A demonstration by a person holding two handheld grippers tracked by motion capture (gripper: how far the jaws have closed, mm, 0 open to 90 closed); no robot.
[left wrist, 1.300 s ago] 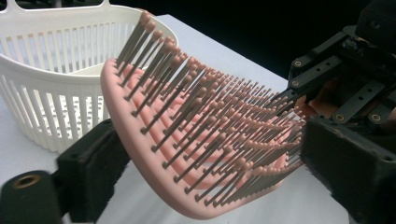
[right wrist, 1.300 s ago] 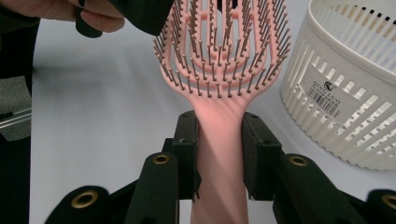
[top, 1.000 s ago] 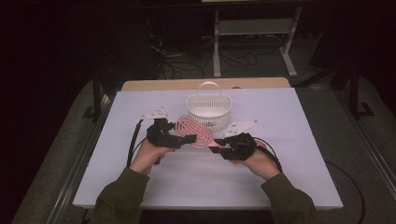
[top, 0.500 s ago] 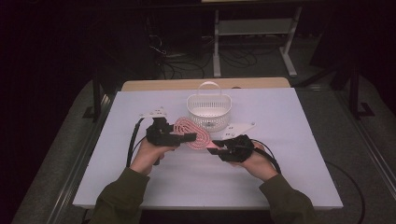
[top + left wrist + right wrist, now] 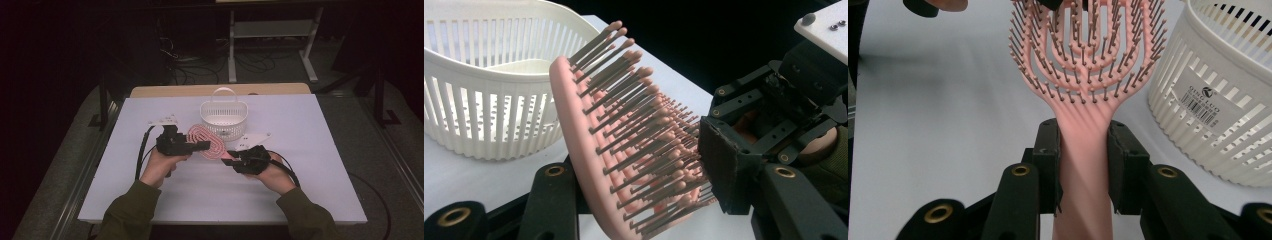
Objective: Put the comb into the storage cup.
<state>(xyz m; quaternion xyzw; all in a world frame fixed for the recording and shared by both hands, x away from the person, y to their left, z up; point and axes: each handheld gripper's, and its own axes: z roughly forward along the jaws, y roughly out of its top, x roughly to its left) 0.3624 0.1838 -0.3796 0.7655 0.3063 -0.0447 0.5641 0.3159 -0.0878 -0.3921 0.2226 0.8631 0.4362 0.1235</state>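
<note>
A pink hairbrush (image 5: 207, 142) with a vented head hangs just above the white table, in front of the basket. My right gripper (image 5: 231, 159) is shut on its handle; in the right gripper view both pads (image 5: 1048, 170) squeeze the pink handle (image 5: 1083, 150). My left gripper (image 5: 202, 145) has just been closing on the brush head. In the left gripper view one pad (image 5: 719, 165) meets the bristle tips and the other jaw lies against the back of the head (image 5: 574, 130). The white slatted basket (image 5: 224, 116) stands empty behind the brush.
The white table top (image 5: 300, 190) has free room on all sides of the hands. A wooden edge (image 5: 220, 90) runs behind it. Cables trail from both grippers toward the person. On the dark floor beyond stand a metal frame (image 5: 270, 40) and loose cables.
The left gripper's jaws have closed in on the brush head. Both hands and the brush have stayed where they were.
</note>
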